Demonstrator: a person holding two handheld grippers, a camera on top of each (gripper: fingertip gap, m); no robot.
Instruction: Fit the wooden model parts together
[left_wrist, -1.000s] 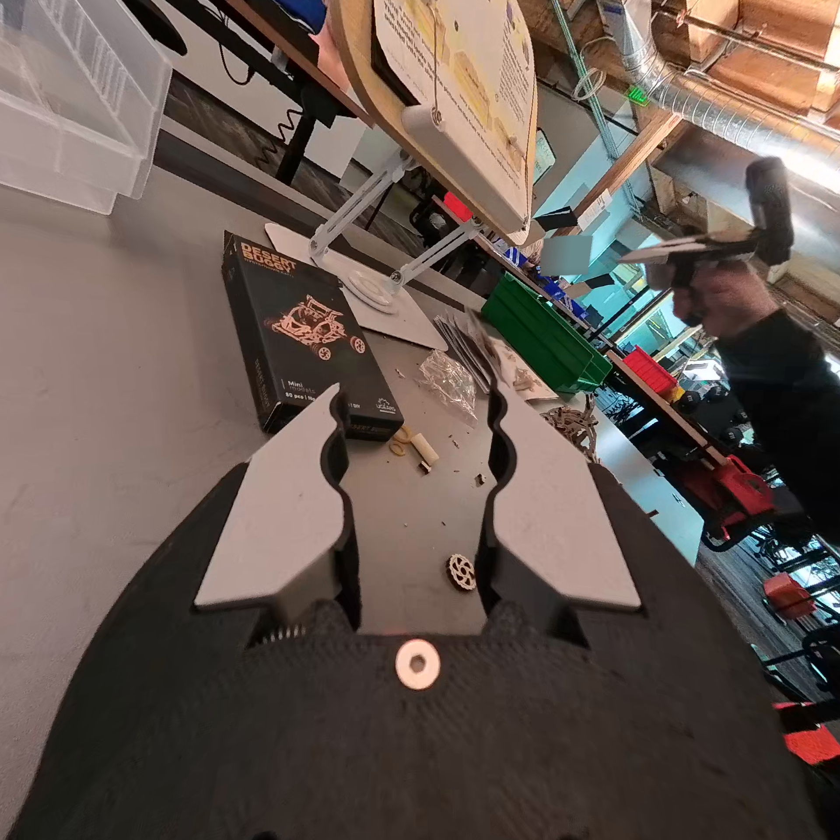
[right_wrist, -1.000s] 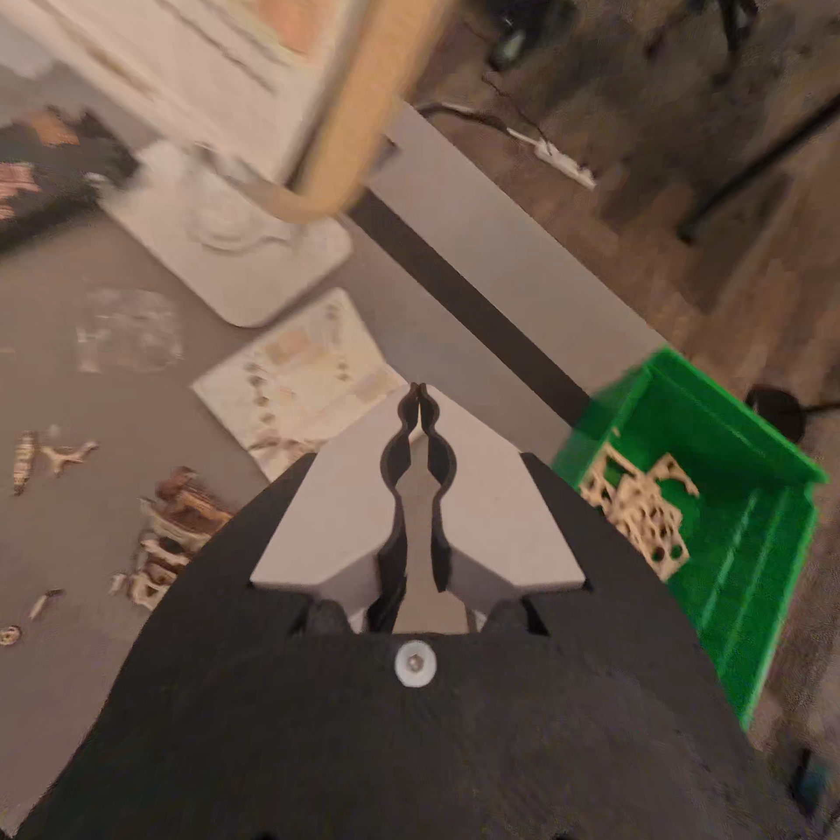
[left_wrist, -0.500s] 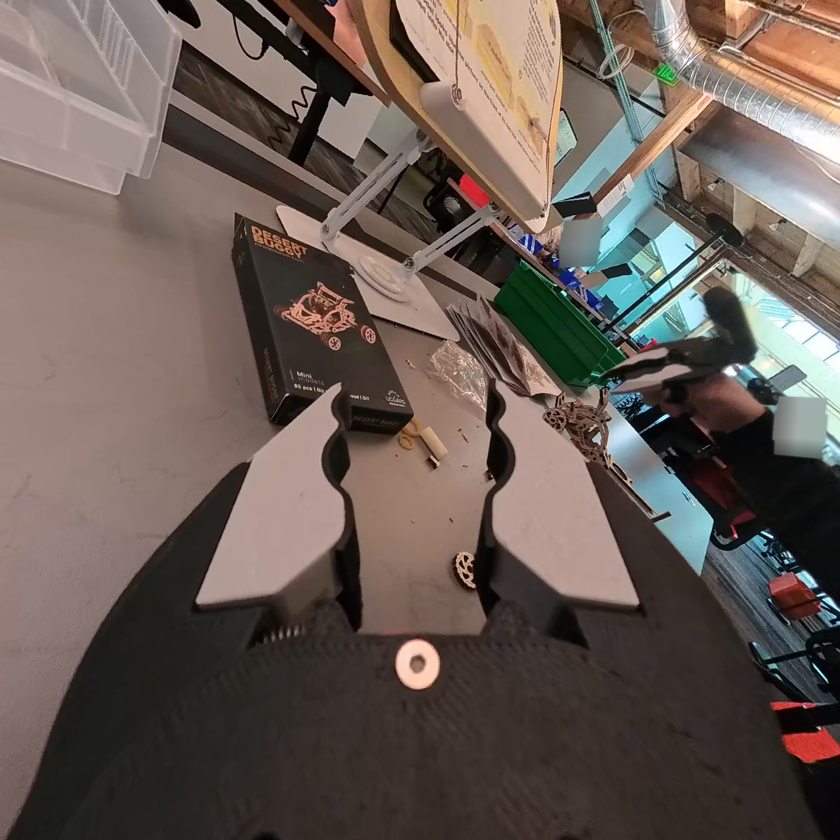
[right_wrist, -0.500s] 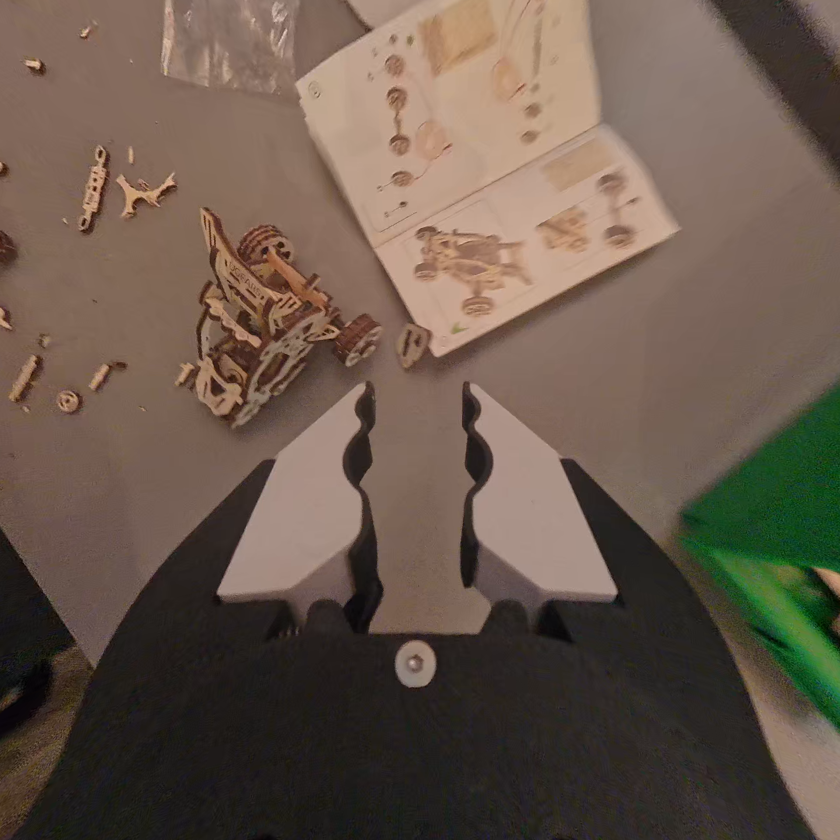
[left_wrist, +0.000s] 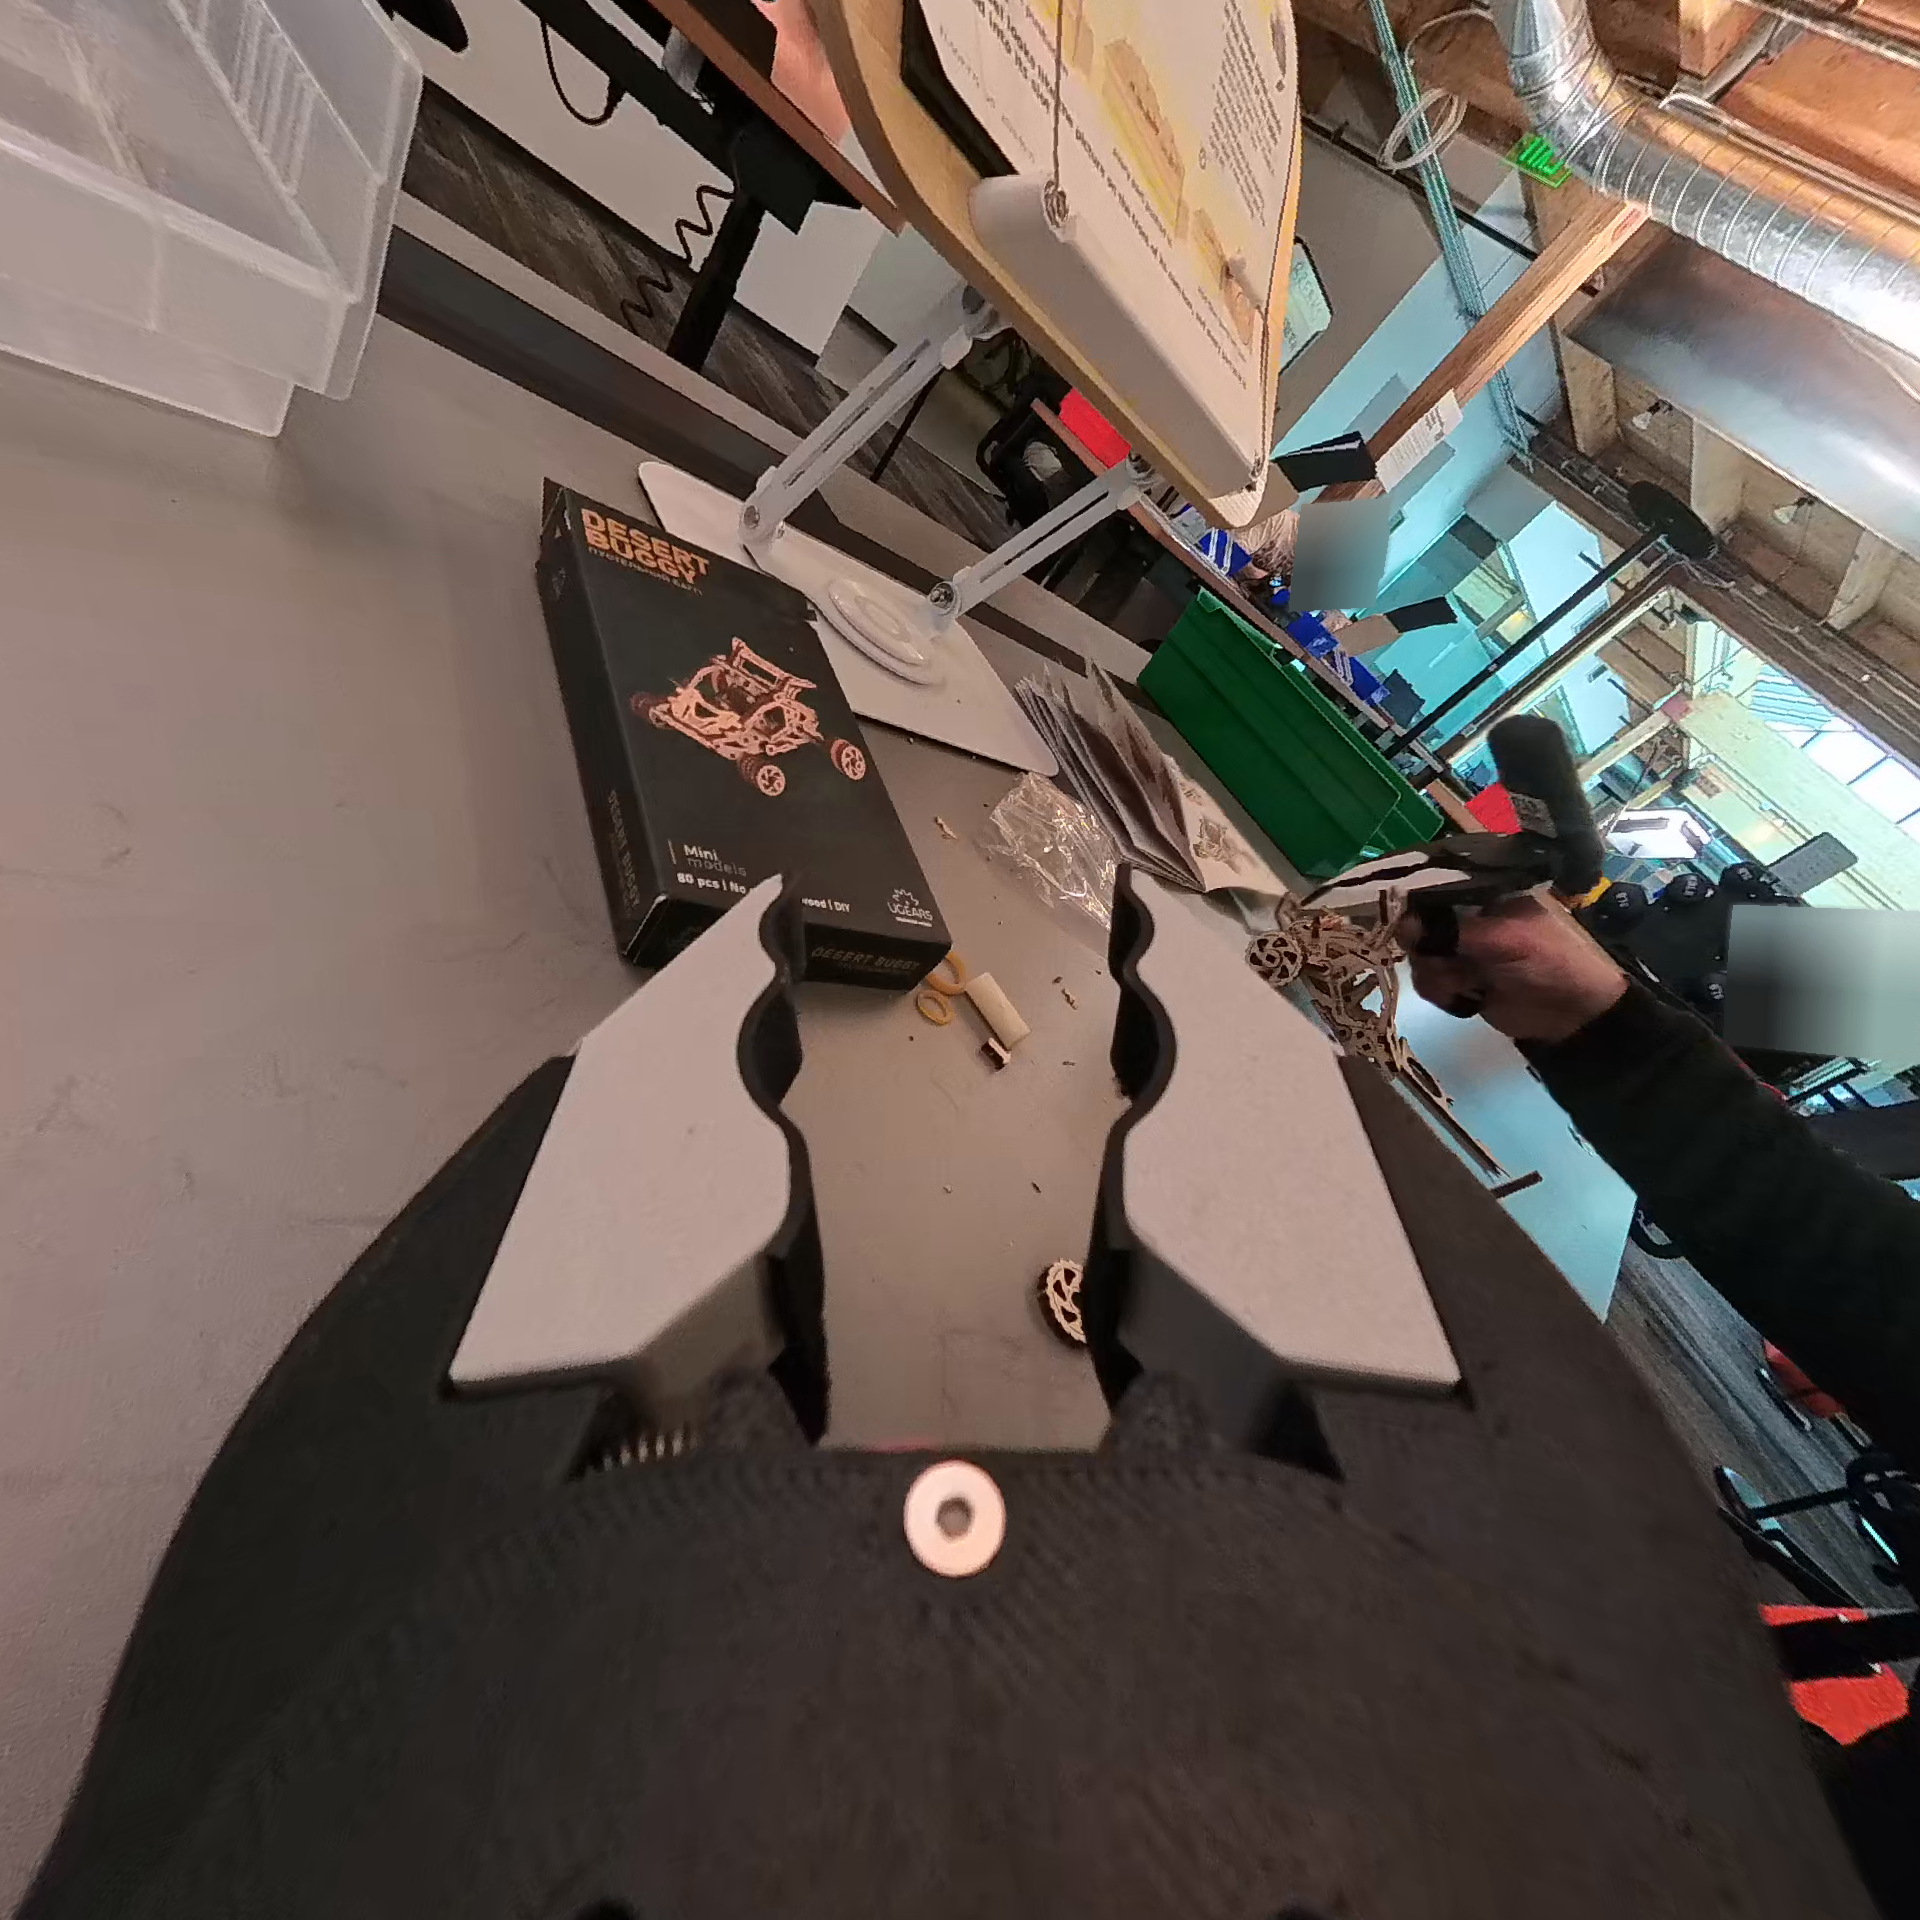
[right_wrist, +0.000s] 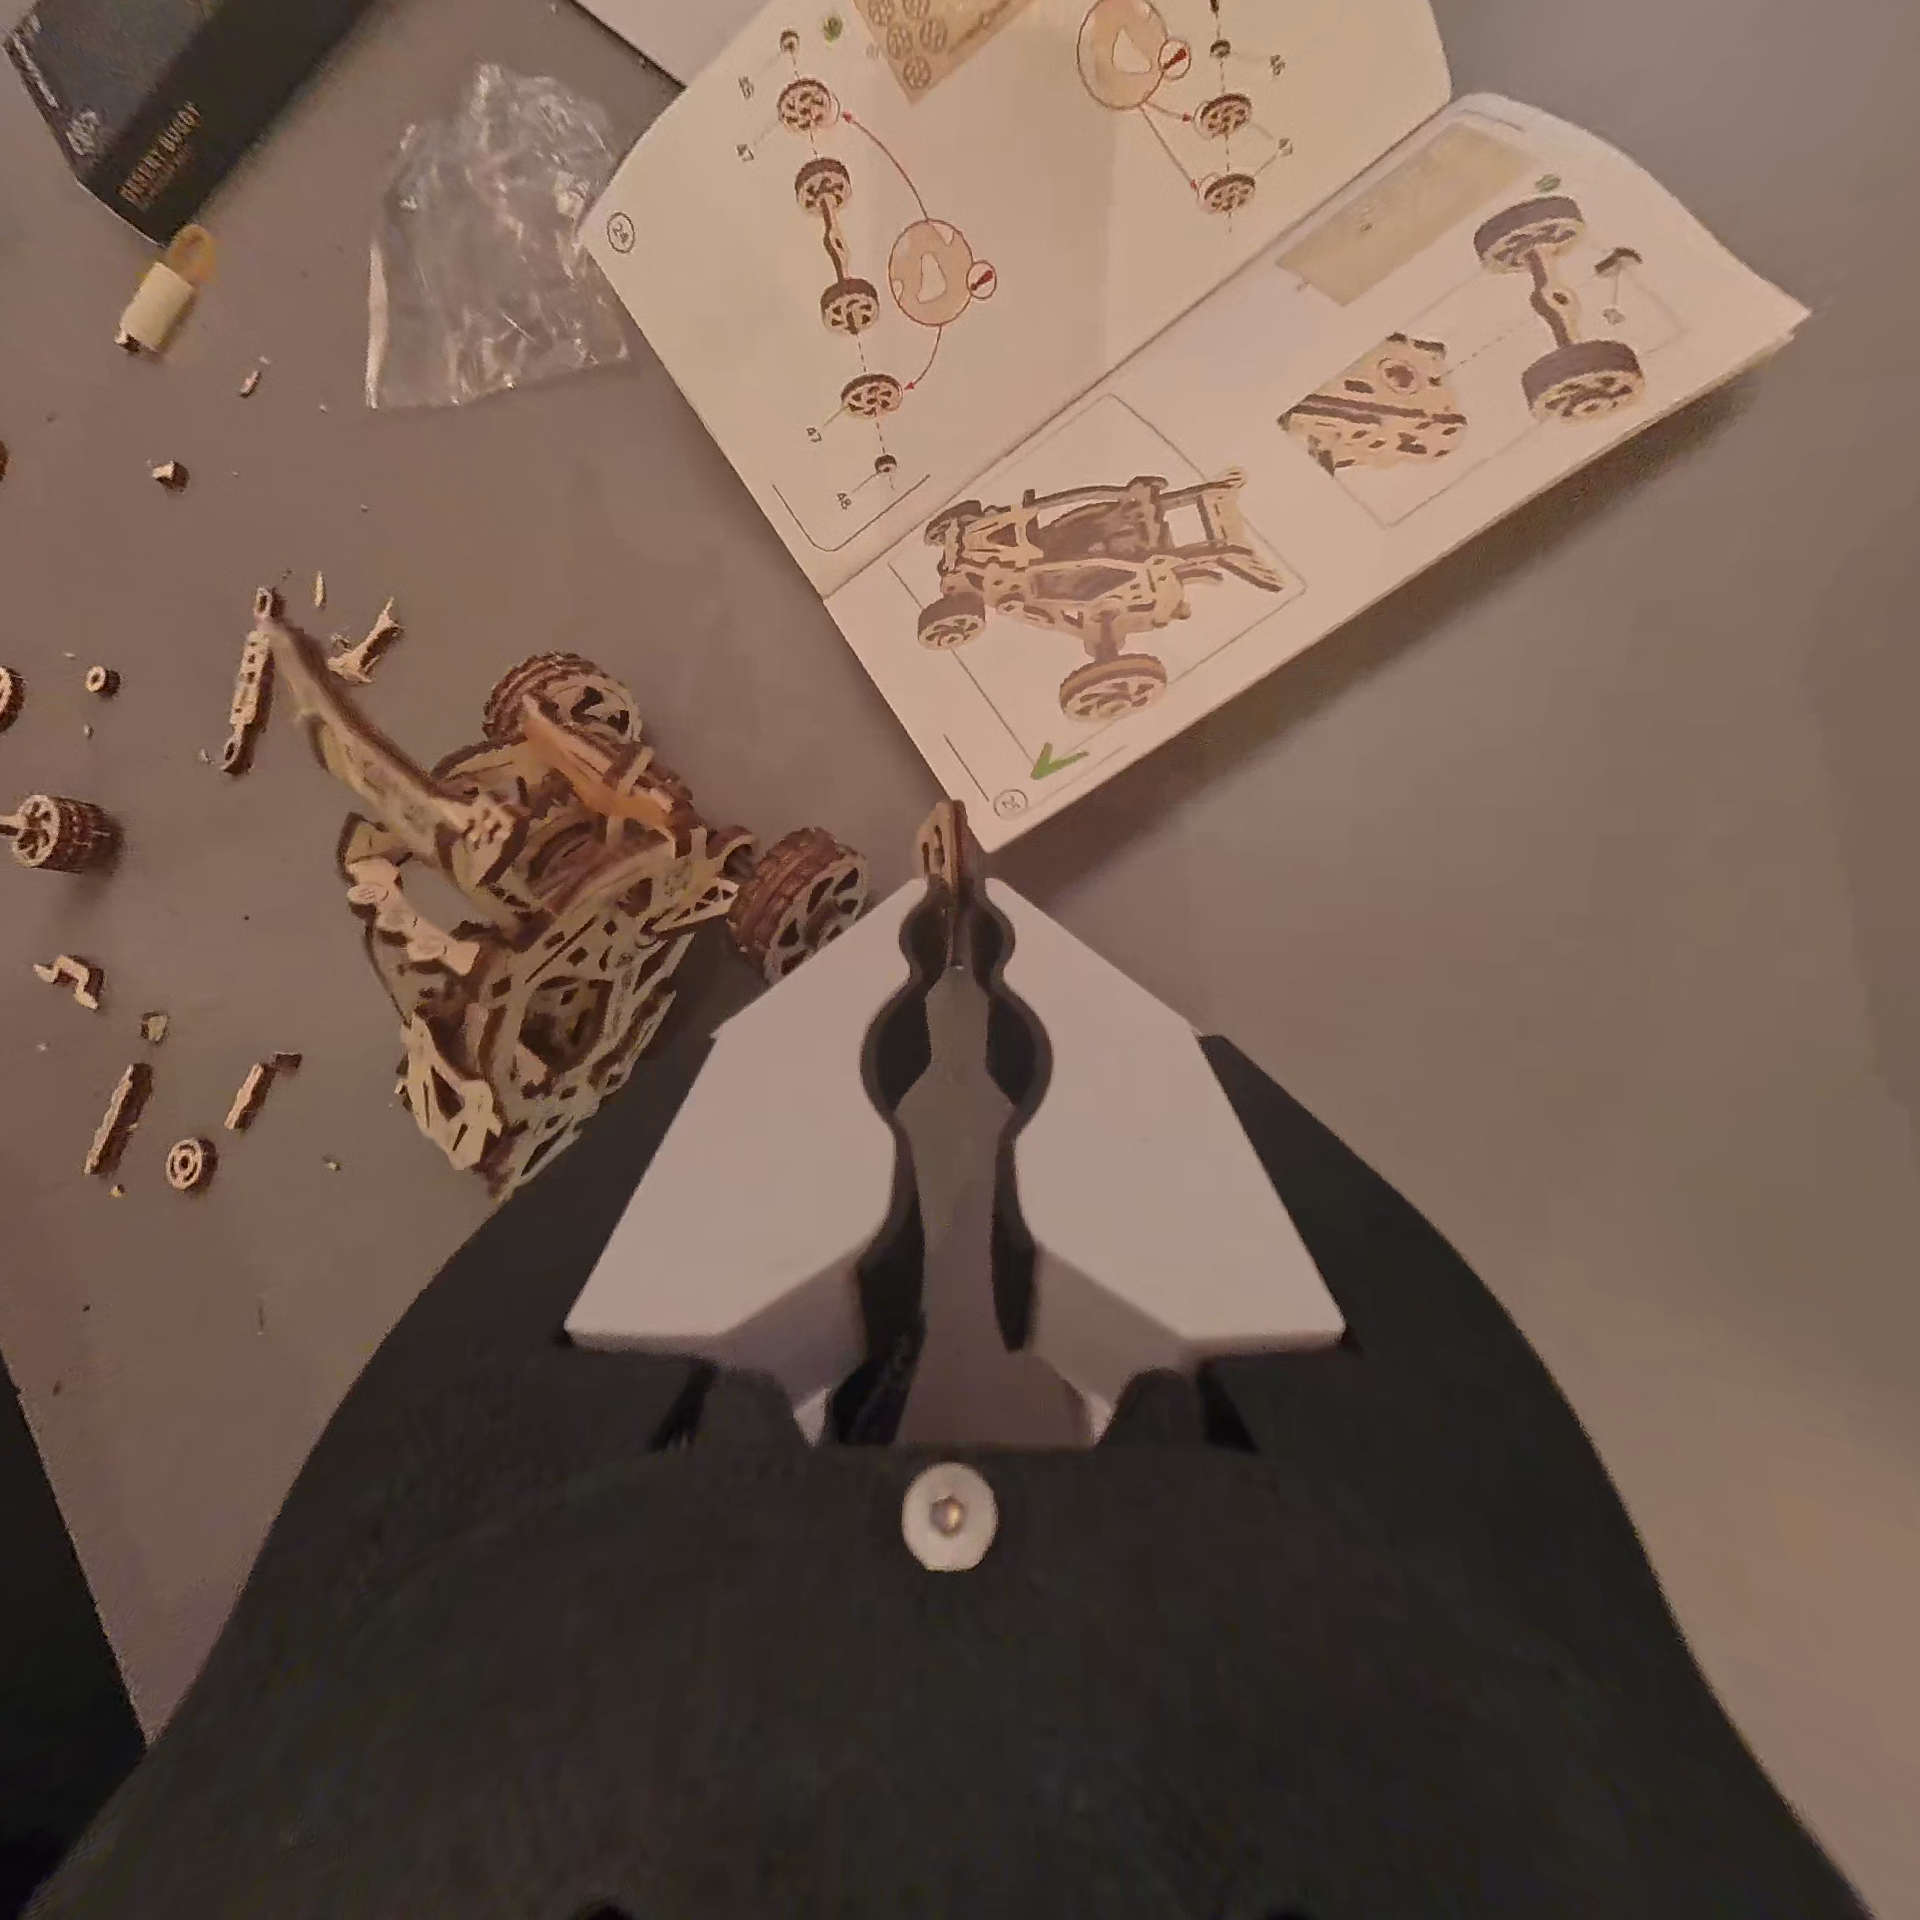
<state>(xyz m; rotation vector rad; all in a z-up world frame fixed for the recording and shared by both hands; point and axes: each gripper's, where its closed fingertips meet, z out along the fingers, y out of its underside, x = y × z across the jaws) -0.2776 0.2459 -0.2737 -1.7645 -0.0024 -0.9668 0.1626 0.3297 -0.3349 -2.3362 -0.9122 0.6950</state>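
Note:
My right gripper (right_wrist: 948, 896) is shut on a small flat wooden part (right_wrist: 940, 847), held on edge at the fingertips, just right of the part-built wooden buggy (right_wrist: 520, 935) on the grey table. The buggy also shows in the left wrist view (left_wrist: 1340, 966), with the right gripper (left_wrist: 1340, 894) above it. My left gripper (left_wrist: 945, 914) is open with nothing held, low over the table. A small wooden gear (left_wrist: 1062, 1322) lies on the table by its right finger.
An open instruction booklet (right_wrist: 1091, 364) lies behind the buggy. Loose wooden bits and a spare wheel (right_wrist: 62, 831) lie at the left. A black kit box (left_wrist: 717, 727), clear plastic bag (left_wrist: 1049, 842), green bin (left_wrist: 1288, 758), lamp base (left_wrist: 883, 644) and clear tray (left_wrist: 156, 187) stand around. The gap from one gripper's tips to the other's is roughly 45 cm. The small wooden gear (left_wrist: 1062, 1322) is about 12 cm from my left fingertips and 40 cm from my right.
My right gripper swung down from over the green bin to the table, opened over a small wooden part beside the buggy, then shut on it. My left gripper stayed open and barely moved.

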